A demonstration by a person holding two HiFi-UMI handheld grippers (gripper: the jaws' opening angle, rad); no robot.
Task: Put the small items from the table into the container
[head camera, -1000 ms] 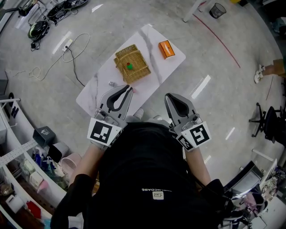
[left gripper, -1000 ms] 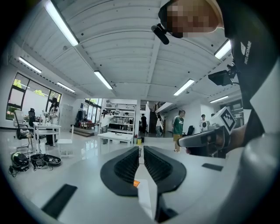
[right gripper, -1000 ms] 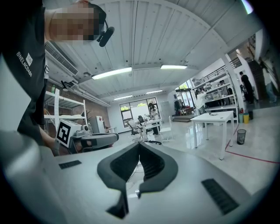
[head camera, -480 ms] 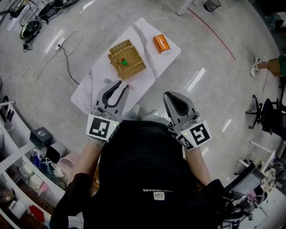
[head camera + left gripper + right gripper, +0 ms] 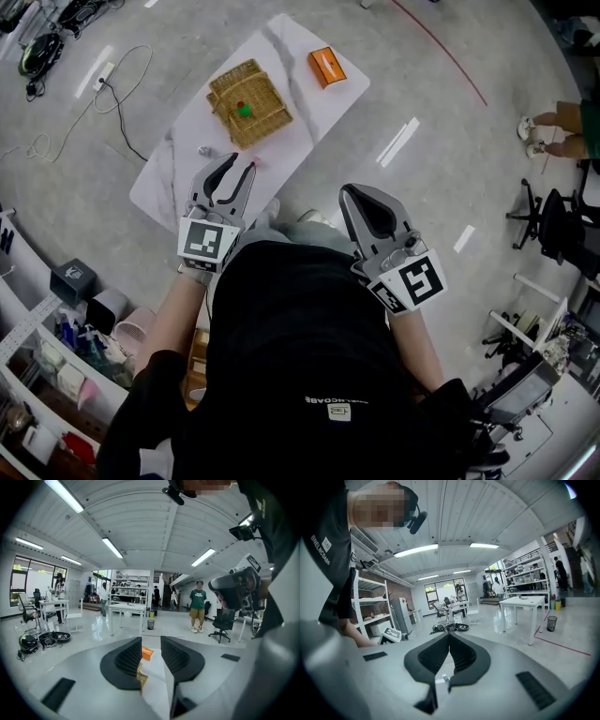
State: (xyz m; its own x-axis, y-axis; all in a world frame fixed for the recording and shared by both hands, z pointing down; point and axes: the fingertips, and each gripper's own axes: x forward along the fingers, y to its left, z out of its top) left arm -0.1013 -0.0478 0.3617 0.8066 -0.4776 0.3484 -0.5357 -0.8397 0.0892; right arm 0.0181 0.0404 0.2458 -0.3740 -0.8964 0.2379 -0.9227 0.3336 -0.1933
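Our left gripper [image 5: 242, 163] is opening with nothing between its jaws, aimed at the desk [image 5: 309, 112] where a small item [image 5: 204, 150] lies near the basket [image 5: 258, 89]. Our right gripper [image 5: 361, 192] hangs back, clenched and empty.

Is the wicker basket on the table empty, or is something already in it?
Not empty: the head view shows a small green item inside the basket.

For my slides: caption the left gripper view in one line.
Left gripper, jaws opening and empty, aimed across the white table toward an orange box.
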